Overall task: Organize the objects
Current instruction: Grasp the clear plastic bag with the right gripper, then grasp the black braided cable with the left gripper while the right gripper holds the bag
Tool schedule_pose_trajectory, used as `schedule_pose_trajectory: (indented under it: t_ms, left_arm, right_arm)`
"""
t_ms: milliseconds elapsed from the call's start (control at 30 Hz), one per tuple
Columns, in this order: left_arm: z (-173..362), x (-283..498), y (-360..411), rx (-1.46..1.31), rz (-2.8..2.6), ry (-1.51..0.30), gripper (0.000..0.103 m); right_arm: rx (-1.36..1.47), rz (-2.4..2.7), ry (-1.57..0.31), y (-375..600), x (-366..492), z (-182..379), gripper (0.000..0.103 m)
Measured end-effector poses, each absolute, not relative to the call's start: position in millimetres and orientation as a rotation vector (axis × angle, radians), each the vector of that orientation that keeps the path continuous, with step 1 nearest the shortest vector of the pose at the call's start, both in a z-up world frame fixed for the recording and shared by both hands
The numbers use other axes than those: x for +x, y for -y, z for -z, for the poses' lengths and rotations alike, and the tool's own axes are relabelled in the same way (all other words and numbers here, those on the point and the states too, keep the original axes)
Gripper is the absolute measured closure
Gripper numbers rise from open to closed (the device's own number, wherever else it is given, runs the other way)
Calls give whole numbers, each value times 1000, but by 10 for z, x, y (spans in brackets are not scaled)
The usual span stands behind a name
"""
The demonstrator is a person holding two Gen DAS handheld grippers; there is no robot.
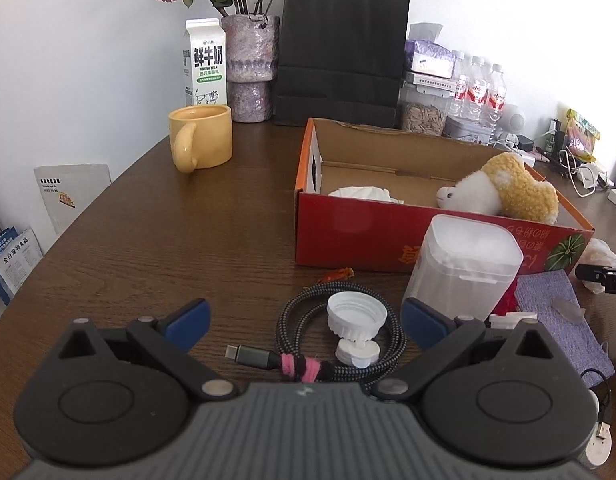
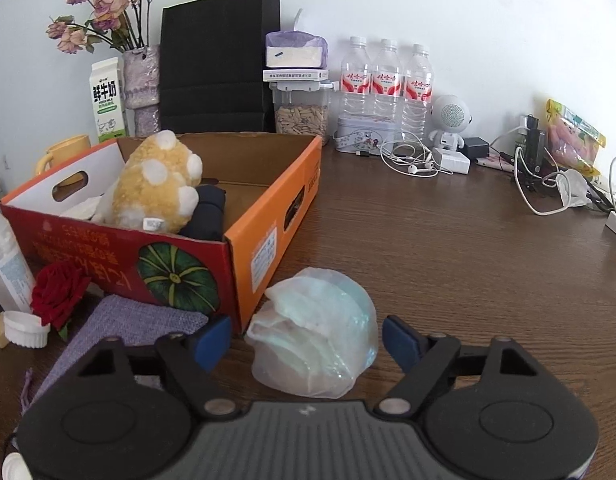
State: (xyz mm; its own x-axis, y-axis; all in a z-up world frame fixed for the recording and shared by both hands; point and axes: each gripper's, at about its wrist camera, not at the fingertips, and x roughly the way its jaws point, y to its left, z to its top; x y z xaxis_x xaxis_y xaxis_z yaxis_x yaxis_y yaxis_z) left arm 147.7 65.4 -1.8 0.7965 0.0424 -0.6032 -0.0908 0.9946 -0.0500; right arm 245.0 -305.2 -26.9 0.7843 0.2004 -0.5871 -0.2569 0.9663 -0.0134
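A red and orange cardboard box [image 1: 348, 232] [image 2: 264, 216] holds a yellow and white plush toy [image 1: 504, 188] [image 2: 156, 184], white paper and a dark cloth. My left gripper [image 1: 306, 320] is open, low over the table in front of the box. Between its fingers lie a coiled braided cable [image 1: 340, 340] tied with a pink band and a white screw cap [image 1: 356, 314]. My right gripper [image 2: 308, 338] is open at the box's orange corner. A crumpled translucent plastic bag [image 2: 316, 328] sits between its blue pads [image 2: 216, 336], and small gaps show on both sides.
A frosted plastic container [image 1: 464, 268], purple cloth [image 1: 556, 320] [image 2: 120, 324] and a red rose [image 2: 58, 292] lie by the box front. A yellow mug [image 1: 202, 138], milk carton [image 1: 206, 64], vase, black paper bag [image 1: 340, 52], water bottles [image 2: 388, 80] and cables [image 2: 412, 160] line the back.
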Motion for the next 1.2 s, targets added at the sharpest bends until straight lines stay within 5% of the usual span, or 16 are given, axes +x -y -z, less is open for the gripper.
schedule_pose_trajectory:
  t_ms: [33,133,1200]
  left_arm:
    - [36,1494,-653,-74,-63,-659,0]
    - [101,1559,-632,-61,-32,-707,0]
    - [275,2035,-465,68,108,-936,0]
  right_arm:
    - [-95,-248,-620,3048,2444,270,51]
    - [-73,-255,-611,3078,2423,264,61]
    - [-19,-267,-482,3019,1872,178,62]
